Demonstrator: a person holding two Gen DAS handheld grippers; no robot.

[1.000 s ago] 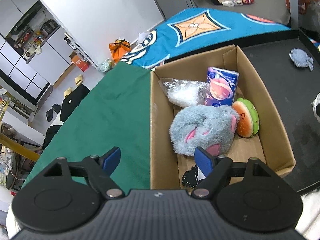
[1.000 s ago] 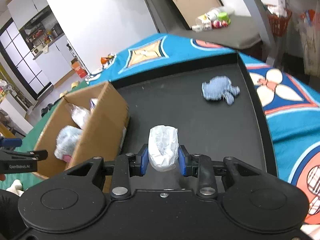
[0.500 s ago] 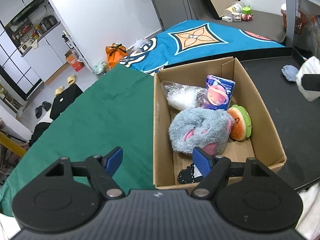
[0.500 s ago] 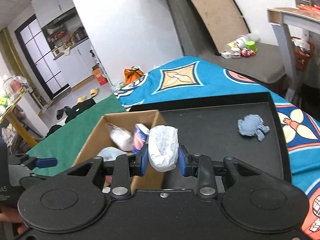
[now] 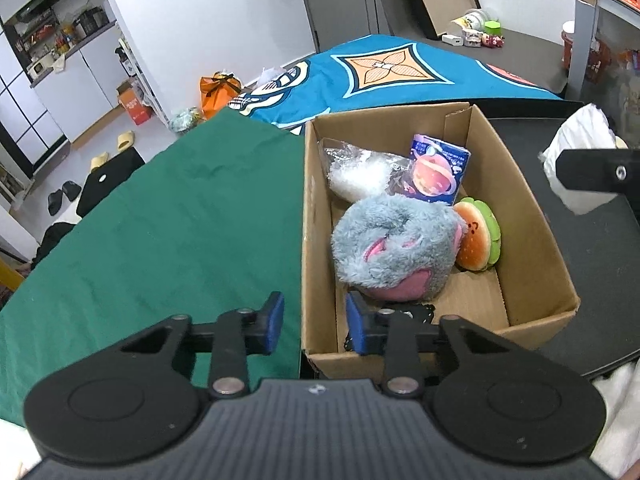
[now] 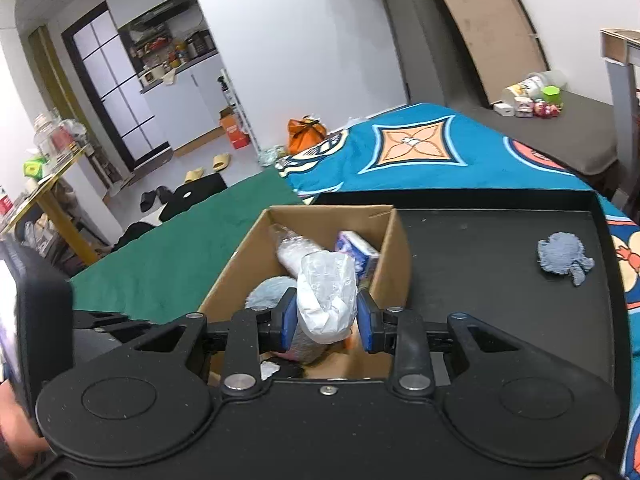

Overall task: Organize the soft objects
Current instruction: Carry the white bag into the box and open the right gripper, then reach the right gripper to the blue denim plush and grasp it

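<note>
White packet (image 6: 326,296), soft, light and crinkly by its look, is pinched mid-body by the right gripper (image 6: 326,322) above the open box (image 6: 394,248); the wrapper may slip, so a grip across the middle appears sound. Left gripper (image 5: 314,326) holds nothing, jaws parted astride the box's near wall. Box sits on a black tray (image 6: 500,240), green cloth (image 5: 180,220) alongside, a blue toy (image 6: 564,258) left on the tray.
</note>
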